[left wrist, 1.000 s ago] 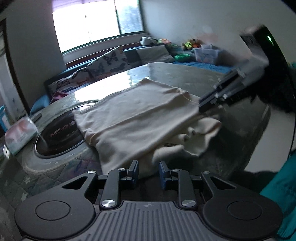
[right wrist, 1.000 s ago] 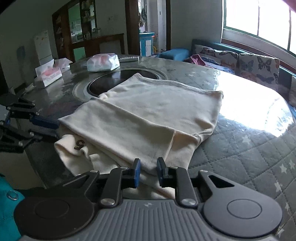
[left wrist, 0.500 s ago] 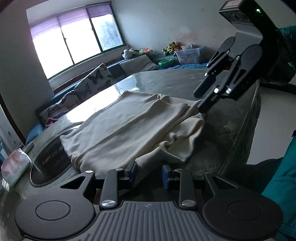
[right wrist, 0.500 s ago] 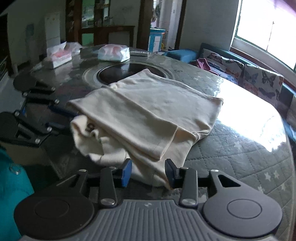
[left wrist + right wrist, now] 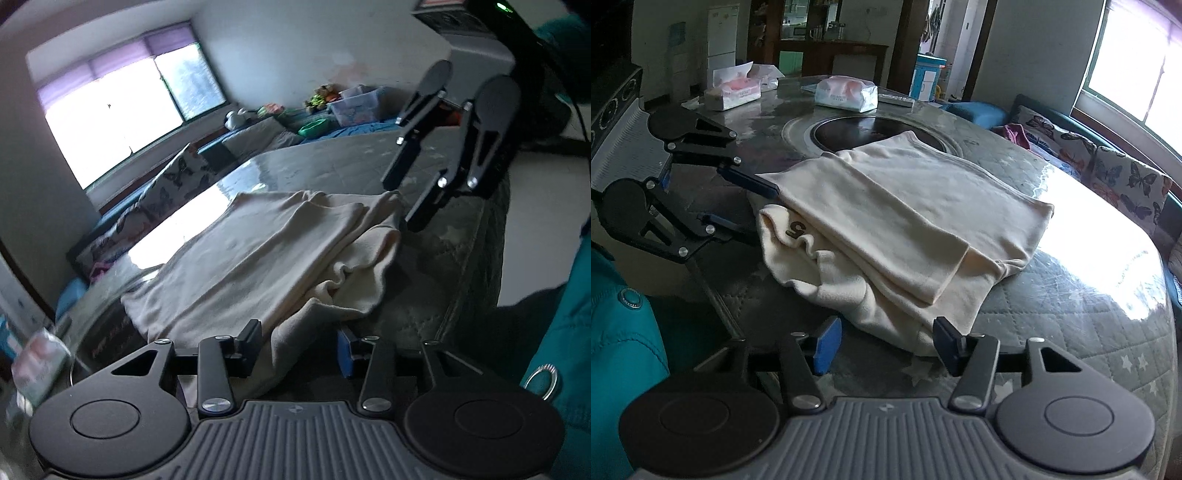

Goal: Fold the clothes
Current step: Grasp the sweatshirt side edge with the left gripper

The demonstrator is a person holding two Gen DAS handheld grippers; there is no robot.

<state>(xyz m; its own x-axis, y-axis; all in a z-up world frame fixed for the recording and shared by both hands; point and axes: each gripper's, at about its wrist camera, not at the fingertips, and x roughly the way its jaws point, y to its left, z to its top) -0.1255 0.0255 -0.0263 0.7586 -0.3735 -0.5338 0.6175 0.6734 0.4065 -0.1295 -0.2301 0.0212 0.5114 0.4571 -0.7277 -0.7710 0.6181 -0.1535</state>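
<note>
- Left wrist view: the left hand-held gripper (image 5: pixel 301 347) sat low at the near edge of the table (image 5: pixel 461 258), its jaws opening. A loose fold of the cream garment (image 5: pixel 266 258) lay between the pads, which did not press on it.
- The garment lay folded on the table, its upper layer flat and a bunched edge hanging toward the rim.
- The right hand-held gripper (image 5: pixel 404 205) hovered above the garment's far corner, jaws apart and empty.
- A teal sleeve (image 5: pixel 561 332) filled the right border. A bright window (image 5: pixel 122 118) stood behind, with butterfly-print cushions (image 5: pixel 173 181) under it.

- Right wrist view: the right hand-held gripper (image 5: pixel 884 345) hung at the table (image 5: pixel 1071 332) edge with its jaws opening. The garment's (image 5: pixel 905 221) nearest corner reached the gap between the fingers; the pads stood clear of the cloth.
- The cream garment lay folded in layers on the quilted, star-printed cover, partly over a dark round inset (image 5: pixel 857 129) in the middle of the table. A dark "5" (image 5: pixel 796 229) showed on the bunched lower layer.
- The left hand-held gripper (image 5: pixel 753 206) was at the garment's left edge, one blue-padded finger (image 5: pixel 750 181) touching the fold, jaws parted.
- Tissue packs (image 5: pixel 846 92) rested on the far side of the table.
</note>
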